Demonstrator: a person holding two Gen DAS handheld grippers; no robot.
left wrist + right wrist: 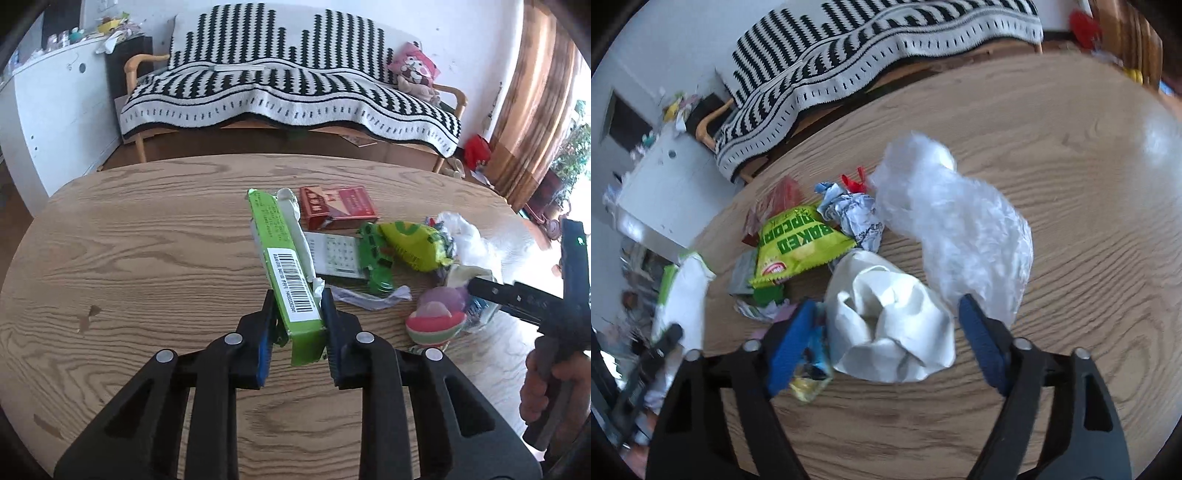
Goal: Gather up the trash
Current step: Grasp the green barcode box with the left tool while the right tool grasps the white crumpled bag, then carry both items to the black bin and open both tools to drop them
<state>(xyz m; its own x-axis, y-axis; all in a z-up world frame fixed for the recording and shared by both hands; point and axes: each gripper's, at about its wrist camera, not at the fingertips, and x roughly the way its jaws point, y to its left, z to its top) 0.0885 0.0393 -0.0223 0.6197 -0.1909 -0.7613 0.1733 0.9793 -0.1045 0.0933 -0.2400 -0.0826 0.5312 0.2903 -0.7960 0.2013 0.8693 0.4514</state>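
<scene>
**Trash pile on a wooden table**

Left wrist view: the left gripper (297,310) clamps a green barcoded carton (284,254), pointing toward twelve o'clock.

Right wrist view: the right gripper (886,314) stands wide apart around crumpled white paper (890,325); a popcorn bag (798,243) lies at ten o'clock.

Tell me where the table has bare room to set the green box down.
Bare wood lies left of the green box, out to the table edge, and beyond the white plastic bag. Crowded: around the popcorn bag and crumpled white paper.
</scene>
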